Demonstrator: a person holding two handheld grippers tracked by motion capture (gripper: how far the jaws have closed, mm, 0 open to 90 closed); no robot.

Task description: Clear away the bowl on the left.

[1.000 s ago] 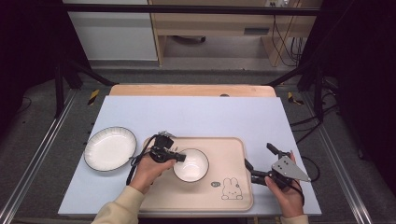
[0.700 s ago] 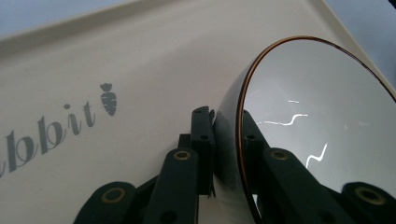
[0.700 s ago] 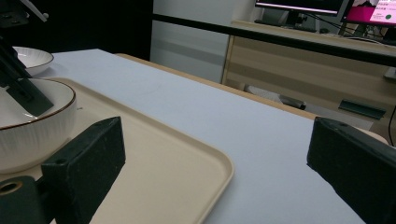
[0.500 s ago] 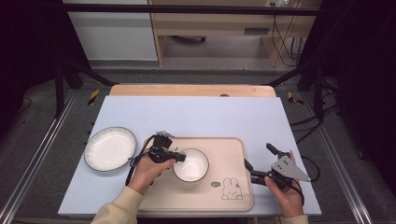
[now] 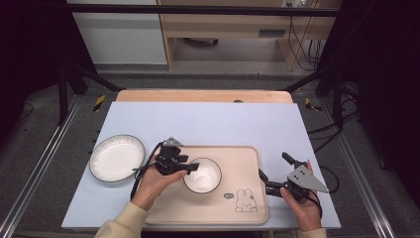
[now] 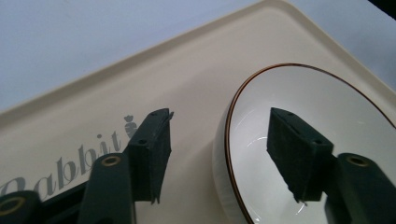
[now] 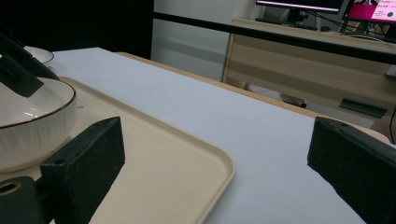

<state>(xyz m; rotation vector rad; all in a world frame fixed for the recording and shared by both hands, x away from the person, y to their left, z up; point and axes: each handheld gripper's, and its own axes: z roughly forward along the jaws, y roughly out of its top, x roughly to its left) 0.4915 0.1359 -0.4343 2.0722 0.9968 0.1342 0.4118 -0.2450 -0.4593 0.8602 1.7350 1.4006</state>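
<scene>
Nothing apparently moved; left gripper [image 6: 219,158] fingers spread astride bowl [image 6: 322,140] rim, right gripper [image 7: 229,177] fingers spread.

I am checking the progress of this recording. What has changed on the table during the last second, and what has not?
Almost nothing. The bowl on the tray shifted very slightly toward the right. The left hand-held gripper remains open astride the bowl's rim, one jaw inside and one outside. The right hand-held gripper stays open by the tray's right edge, and the plate has not moved.
</scene>
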